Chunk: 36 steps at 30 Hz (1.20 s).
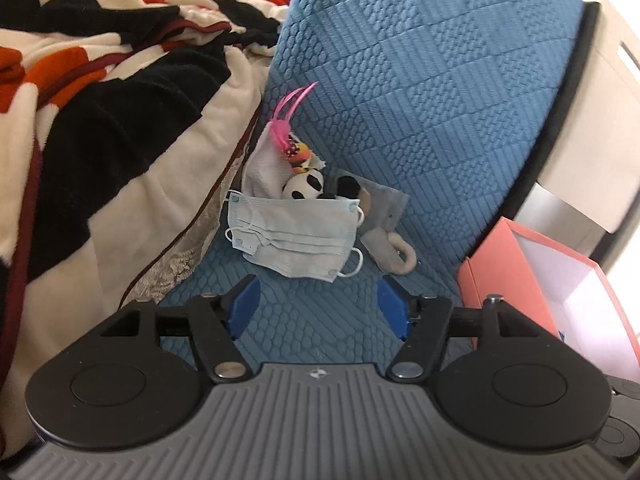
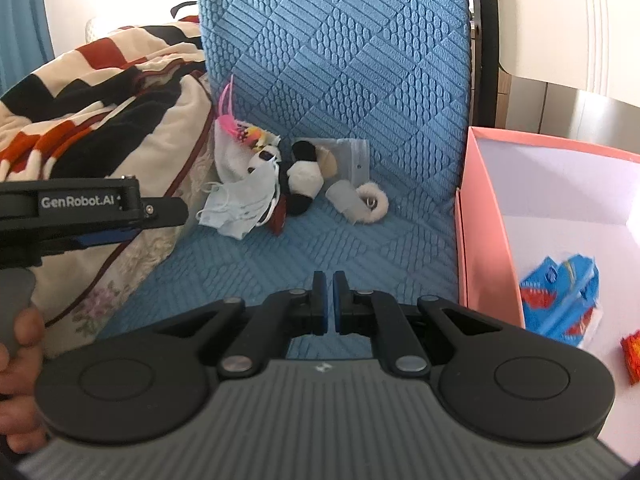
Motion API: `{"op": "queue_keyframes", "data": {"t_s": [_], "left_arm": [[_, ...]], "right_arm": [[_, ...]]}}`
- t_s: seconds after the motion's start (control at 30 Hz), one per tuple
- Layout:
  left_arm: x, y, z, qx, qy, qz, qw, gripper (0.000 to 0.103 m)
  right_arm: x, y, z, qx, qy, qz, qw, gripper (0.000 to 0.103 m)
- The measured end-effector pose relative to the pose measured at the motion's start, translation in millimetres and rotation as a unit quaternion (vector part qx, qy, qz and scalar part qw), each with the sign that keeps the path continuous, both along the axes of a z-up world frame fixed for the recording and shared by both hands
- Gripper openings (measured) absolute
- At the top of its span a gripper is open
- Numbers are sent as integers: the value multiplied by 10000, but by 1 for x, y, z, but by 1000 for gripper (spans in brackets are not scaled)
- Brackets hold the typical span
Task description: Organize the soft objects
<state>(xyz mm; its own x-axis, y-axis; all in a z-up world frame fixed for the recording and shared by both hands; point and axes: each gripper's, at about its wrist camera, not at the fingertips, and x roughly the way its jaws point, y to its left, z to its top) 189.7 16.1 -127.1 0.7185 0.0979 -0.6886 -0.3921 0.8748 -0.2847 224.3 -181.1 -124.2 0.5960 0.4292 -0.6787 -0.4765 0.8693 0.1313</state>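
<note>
A pile of soft objects lies on the blue textured seat: light-blue face masks, a black-and-white panda plush, a white cloth with a pink feather toy, and a fluffy beige ring. My left gripper is open and empty, just short of the masks; it shows from the side in the right wrist view. My right gripper is shut and empty, well back from the pile.
A pink open box stands right of the seat, holding blue packets and an orange item. A striped black, white and orange blanket is heaped on the left. The blue backrest rises behind the pile.
</note>
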Motion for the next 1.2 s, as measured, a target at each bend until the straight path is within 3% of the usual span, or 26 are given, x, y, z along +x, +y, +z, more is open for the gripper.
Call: {"op": "queue_keyframes", "data": {"t_s": [0.3, 0.8, 0.93, 1.2], "left_arm": [[42, 19, -21, -184, 104, 259, 9994, 76], [92, 47, -71, -437, 393, 477, 9971, 76], [101, 47, -82, -253, 472, 335, 9980, 76], [118, 35, -92, 522, 653, -140, 9964, 76]], "right_arm": [[43, 13, -14, 53, 123, -47, 9999, 7], [109, 56, -44, -309, 115, 192, 9993, 7], [124, 58, -52, -236, 267, 182, 9992, 7], [144, 67, -66, -318, 343, 229, 9986, 8]]}}
